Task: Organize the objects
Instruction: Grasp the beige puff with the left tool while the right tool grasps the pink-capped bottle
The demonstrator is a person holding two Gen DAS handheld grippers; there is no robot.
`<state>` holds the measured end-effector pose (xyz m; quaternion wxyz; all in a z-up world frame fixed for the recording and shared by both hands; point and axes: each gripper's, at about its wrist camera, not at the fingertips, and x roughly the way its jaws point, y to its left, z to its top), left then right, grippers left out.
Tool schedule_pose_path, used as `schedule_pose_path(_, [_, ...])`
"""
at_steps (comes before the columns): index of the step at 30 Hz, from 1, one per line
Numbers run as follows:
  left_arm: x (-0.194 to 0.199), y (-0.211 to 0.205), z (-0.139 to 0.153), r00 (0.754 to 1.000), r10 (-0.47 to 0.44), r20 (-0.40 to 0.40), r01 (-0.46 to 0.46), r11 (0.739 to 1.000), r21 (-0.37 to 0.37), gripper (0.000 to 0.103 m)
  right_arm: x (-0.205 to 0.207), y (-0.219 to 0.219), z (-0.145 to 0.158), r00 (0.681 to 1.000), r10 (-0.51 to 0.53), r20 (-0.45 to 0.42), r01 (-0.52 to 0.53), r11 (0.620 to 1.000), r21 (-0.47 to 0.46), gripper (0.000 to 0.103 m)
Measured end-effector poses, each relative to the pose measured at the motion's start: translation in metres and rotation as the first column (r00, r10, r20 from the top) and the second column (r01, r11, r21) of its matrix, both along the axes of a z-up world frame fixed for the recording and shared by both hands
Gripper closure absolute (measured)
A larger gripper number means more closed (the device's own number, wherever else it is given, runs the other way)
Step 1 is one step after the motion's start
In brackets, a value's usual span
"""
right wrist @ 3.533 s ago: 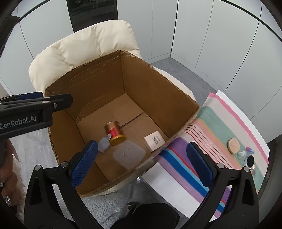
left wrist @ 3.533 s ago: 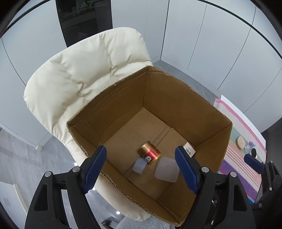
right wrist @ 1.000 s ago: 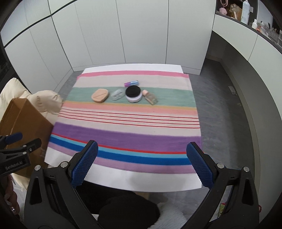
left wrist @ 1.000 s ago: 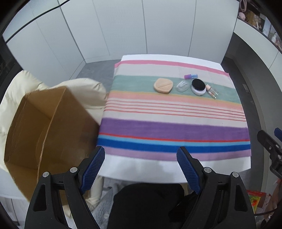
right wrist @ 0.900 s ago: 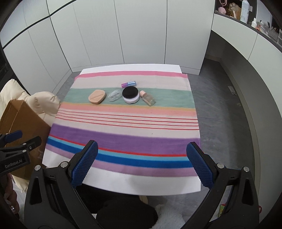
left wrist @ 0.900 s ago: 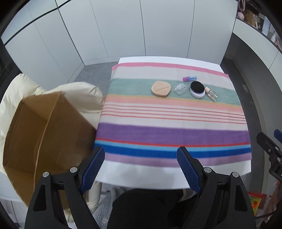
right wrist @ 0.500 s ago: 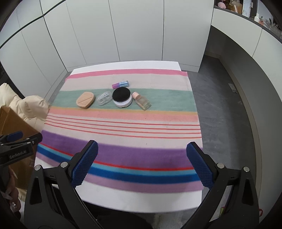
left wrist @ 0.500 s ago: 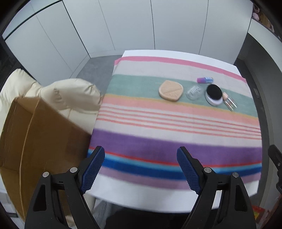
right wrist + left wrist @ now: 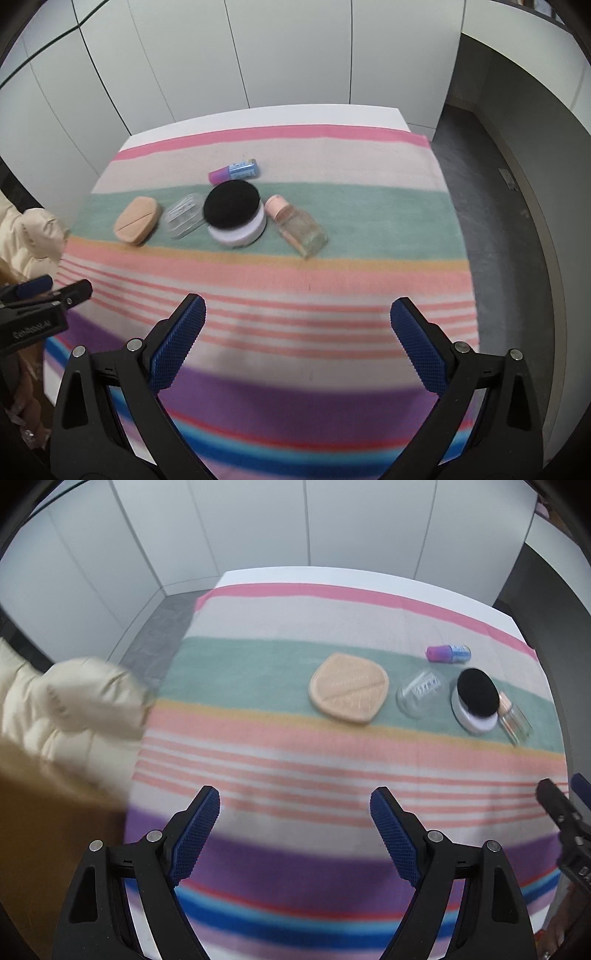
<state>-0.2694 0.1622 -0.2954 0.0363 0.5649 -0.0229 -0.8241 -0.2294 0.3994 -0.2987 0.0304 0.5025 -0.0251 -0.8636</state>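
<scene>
Your left gripper (image 9: 295,814) hangs empty over the near stripes of the cloth, its blue pads spread wide with nothing between them. Your right gripper (image 9: 297,321) is the same: jaws wide apart, nothing held, poised above the pink-striped part of the striped tablecloth (image 9: 332,288).

Ahead of both tools, on the green band of the cloth, five small things lie in a loose row, none of them touched. Straight ahead of the right gripper sits the round white jar with a black puff top (image 9: 235,212). Just right of the jar lies the small clear bottle with a peach cap (image 9: 299,225) on its side, almost touching it. Left of the jar is the clear plastic case (image 9: 183,215), and left of that the peach makeup sponge (image 9: 137,219). Behind the jar, farther from you, the little purple-and-blue tube (image 9: 233,170) lies on its side.

From the left gripper, the sponge (image 9: 349,687) is ahead and slightly right, the case (image 9: 421,692) and jar (image 9: 476,699) farther right.

To the far left of the left gripper, a brown cardboard box (image 9: 44,830) stands beside a cream cushion (image 9: 70,701); its inside is not visible from here.

By the look of it, all five items on the cloth are yet to be collected, so you have five picks left, likely toward that box.
</scene>
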Motion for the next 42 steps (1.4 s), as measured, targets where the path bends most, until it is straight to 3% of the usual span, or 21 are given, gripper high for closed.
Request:
schedule_pose_path(5, [-0.036,0.015,-0.026,0.999,-0.044,-0.007,0.044,0.999,-0.032,0.018,-0.035,0.0,-0.026,1.0,-0.021,0.009,0.021,1.0,0.001,0.001])
schedule_pose_path(7, [-0.049,0.02,-0.034,0.999,-0.05,0.0,0.05,0.999,-0.013,0.018,-0.045,-0.002,-0.036,1.0,-0.01,0.015,0.009,0.999,0.035,0.001])
schedule_pose_path(9, [-0.063,0.027,-0.042,0.998,-0.061,-0.004,0.061,0.997,-0.045,0.015,-0.052,-0.003,-0.043,1.0,-0.005,0.011,0.004,0.997,0.081,0.001])
schedule_pose_path(14, [-0.08,0.036,-0.045,0.994,-0.076,-0.084,0.07,0.995,-0.074,0.013,-0.063,-0.013,-0.053,0.999,0.053,-0.015,-0.05,0.99,0.129,0.008])
schedule_pose_path(15, [-0.08,0.037,-0.044,0.992,-0.082,-0.099,0.075,0.994,-0.074,0.018,-0.063,-0.015,-0.052,0.997,0.065,-0.035,-0.059,0.989,0.137,0.014])
schedule_pose_path(16, [-0.08,0.038,-0.044,0.989,-0.094,-0.111,0.088,0.995,-0.056,0.032,-0.063,-0.017,-0.051,0.996,0.078,-0.05,-0.071,0.988,0.139,0.023])
schedule_pose_path(17, [-0.079,0.04,-0.043,0.987,-0.109,-0.118,0.105,0.994,-0.044,0.042,-0.062,-0.018,-0.05,0.993,0.098,-0.066,-0.09,0.99,0.112,0.053])
schedule_pose_path(20, [-0.075,0.056,-0.042,0.977,-0.168,-0.133,0.147,0.977,-0.157,0.062,-0.059,-0.02,-0.047,0.992,0.094,-0.079,-0.086,0.991,0.101,0.075])
schedule_pose_path(21, [-0.073,0.058,-0.043,0.975,-0.182,-0.131,0.161,0.974,-0.159,0.069,-0.059,-0.021,-0.047,0.992,0.095,-0.081,-0.087,0.991,0.097,0.075])
schedule_pose_path(22, [-0.072,0.06,-0.043,0.973,-0.187,-0.134,0.165,0.973,-0.162,0.069,-0.057,-0.021,-0.047,0.992,0.091,-0.083,-0.082,0.992,0.1,0.075])
schedule_pose_path(29, [-0.07,0.049,-0.039,0.984,-0.149,-0.095,0.14,0.985,-0.099,0.071,-0.057,-0.02,-0.038,0.994,0.084,-0.075,-0.076,0.992,0.099,0.075])
schedule_pose_path(33, [-0.067,0.051,-0.027,0.982,-0.155,-0.111,0.143,0.984,-0.108,0.071,-0.053,-0.022,-0.026,0.993,0.085,-0.083,-0.077,0.993,0.086,0.075])
schedule_pose_path(39, [-0.058,0.052,0.009,0.979,-0.152,-0.137,0.136,0.983,-0.12,0.071,-0.048,-0.028,-0.004,0.99,0.106,-0.096,-0.094,0.989,0.114,0.075])
schedule_pose_path(42, [-0.057,0.034,0.039,0.983,-0.103,-0.152,0.095,0.994,-0.059,0.071,-0.047,-0.03,0.016,0.989,0.1,-0.108,-0.088,0.99,0.111,0.075])
